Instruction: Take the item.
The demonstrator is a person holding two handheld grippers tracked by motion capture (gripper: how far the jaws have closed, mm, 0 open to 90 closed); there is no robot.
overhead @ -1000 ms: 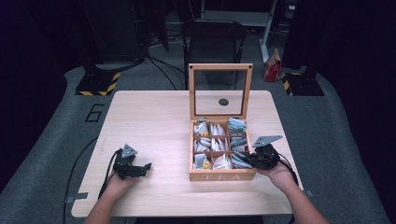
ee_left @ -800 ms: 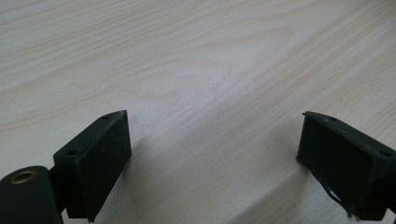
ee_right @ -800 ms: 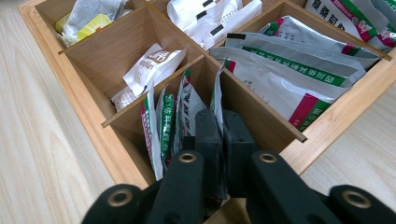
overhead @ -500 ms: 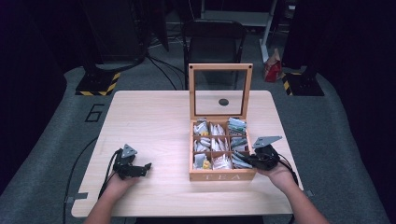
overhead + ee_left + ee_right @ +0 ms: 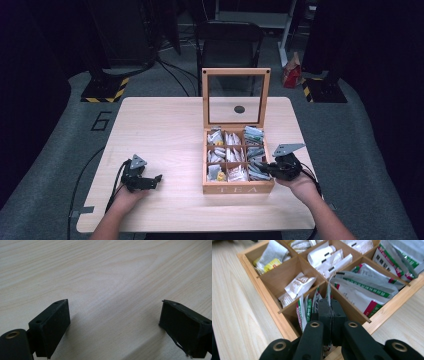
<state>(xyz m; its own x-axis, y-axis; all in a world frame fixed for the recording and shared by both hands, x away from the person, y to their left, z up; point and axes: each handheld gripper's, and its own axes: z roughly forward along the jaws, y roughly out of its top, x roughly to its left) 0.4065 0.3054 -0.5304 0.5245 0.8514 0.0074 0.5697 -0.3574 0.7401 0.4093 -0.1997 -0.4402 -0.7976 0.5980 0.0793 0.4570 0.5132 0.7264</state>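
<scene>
A wooden tea box (image 5: 238, 189) stands open at the table's right middle, its glass lid (image 5: 236, 72) upright. Its compartments (image 5: 287, 270) hold several tea sachets. My right gripper (image 5: 261, 169) reaches into the front right compartment from the right. In the right gripper view, that gripper (image 5: 331, 305) is shut on the edge of a thin green-and-white sachet (image 5: 328, 291) standing among others. My left gripper (image 5: 157, 178) lies on the bare table at the front left, well apart from the box. It is open (image 5: 113, 312), with only wood grain between its jaws.
The light wooden table (image 5: 160, 125) has free room left of the box and behind my left gripper. Cables trail off the front edge from both grippers. A dark chair (image 5: 227, 37) stands behind the table.
</scene>
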